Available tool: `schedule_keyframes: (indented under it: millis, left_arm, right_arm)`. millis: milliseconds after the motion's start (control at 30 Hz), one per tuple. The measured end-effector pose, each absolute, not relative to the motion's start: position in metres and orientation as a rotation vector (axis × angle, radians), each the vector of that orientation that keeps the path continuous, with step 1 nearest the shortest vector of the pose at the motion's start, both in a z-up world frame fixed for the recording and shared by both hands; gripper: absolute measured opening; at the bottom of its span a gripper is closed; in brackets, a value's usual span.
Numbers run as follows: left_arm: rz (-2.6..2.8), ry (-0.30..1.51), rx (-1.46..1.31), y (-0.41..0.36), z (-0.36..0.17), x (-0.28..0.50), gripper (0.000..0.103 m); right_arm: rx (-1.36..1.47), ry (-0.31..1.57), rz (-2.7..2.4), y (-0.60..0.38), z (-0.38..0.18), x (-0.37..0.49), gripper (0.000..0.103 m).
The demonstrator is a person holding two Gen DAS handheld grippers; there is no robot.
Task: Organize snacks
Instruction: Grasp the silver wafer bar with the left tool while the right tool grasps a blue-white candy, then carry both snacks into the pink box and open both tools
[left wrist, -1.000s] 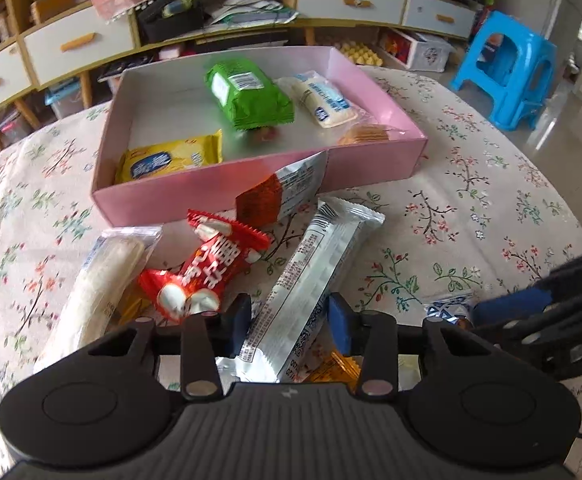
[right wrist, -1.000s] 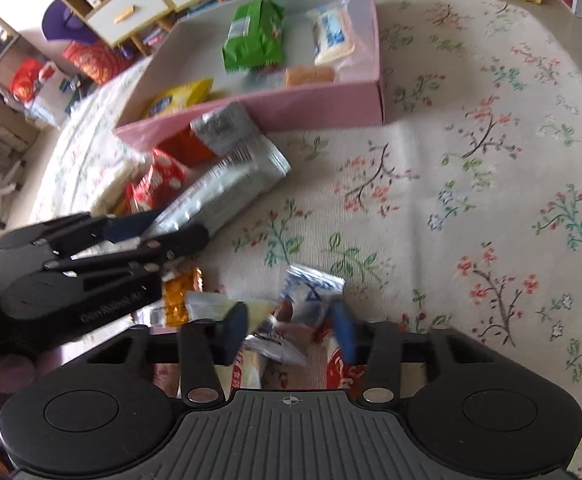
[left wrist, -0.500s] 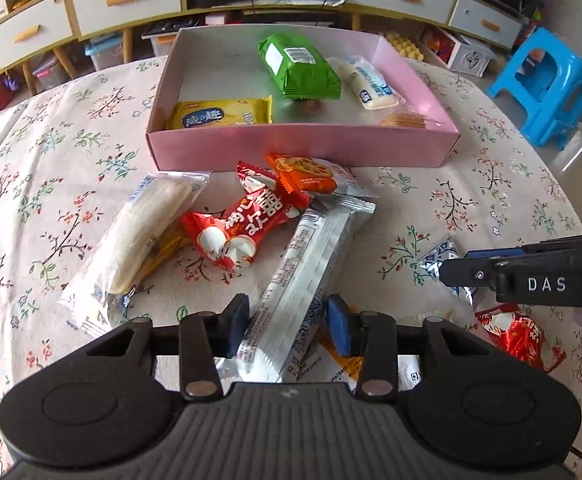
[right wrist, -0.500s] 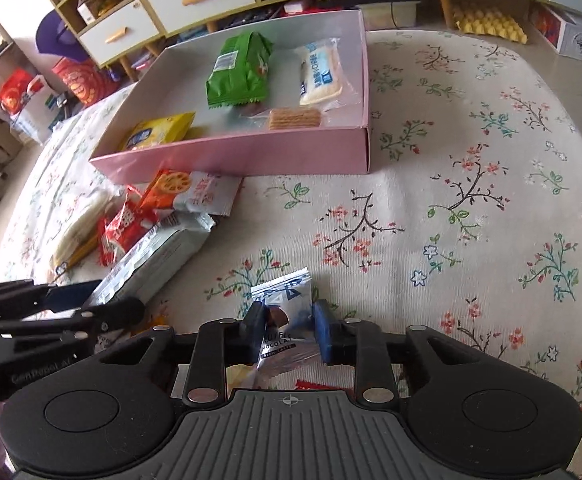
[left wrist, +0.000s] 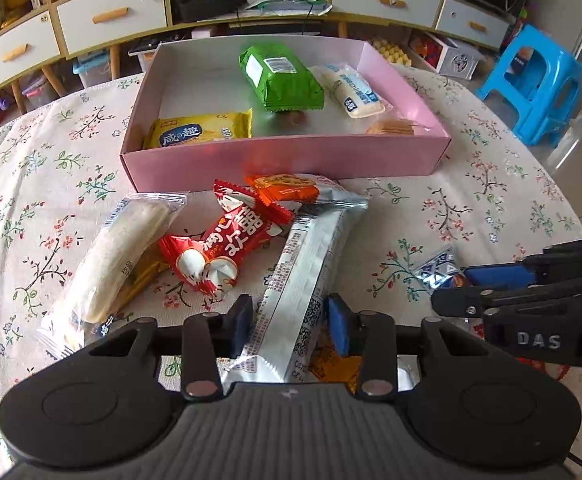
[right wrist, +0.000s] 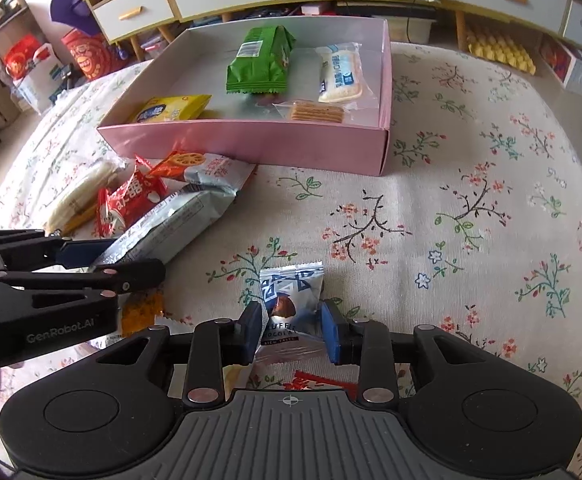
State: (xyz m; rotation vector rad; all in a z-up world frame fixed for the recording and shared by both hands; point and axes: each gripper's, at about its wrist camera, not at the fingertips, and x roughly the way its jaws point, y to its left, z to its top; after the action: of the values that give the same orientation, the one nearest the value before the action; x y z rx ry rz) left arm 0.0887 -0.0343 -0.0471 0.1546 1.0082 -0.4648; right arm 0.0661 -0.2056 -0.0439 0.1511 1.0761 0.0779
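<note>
A pink box [left wrist: 283,160] holds a green packet [left wrist: 279,76], a yellow one [left wrist: 199,132], a white one [left wrist: 351,90] and crackers [left wrist: 391,126]. In front of it lie a red packet [left wrist: 227,248], an orange-and-silver packet [left wrist: 291,190], a pale bun packet [left wrist: 119,256] and a long silver packet [left wrist: 303,264]. My left gripper [left wrist: 289,320] straddles the silver packet's near end, its jaws closing, with slim gaps at the pads. My right gripper [right wrist: 291,330] is shut on a small blue-and-silver chocolate packet [right wrist: 291,288] lying on the cloth.
The floral tablecloth [right wrist: 451,220] stretches to the right of the box. An orange wrapper [right wrist: 143,312] and a red one [right wrist: 323,382] lie near the grippers. Behind the table stand a drawer cabinet [left wrist: 111,20] and a blue stool [left wrist: 531,80].
The right jaws have narrowed onto the chocolate packet, which lay loose between them a second ago. The left gripper has stayed over the silver packet with its jaws slightly narrower.
</note>
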Motion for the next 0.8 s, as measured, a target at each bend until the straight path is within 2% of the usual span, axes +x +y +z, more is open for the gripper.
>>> schedule_keyframes:
  millis: [200,800]
  left_arm:
    - [-0.497,1.009,0.087,-0.027,-0.038,0.088,0.029]
    - [-0.526,0.988,-0.091,-0.007,-0.007,0.087,0.027]
  right_arm:
    - [0.187,1.074,0.078,-0.208,-0.042,0.067,0.022]
    - [0.434,1.035,0.124,-0.233,-0.014,0.066,0.022]
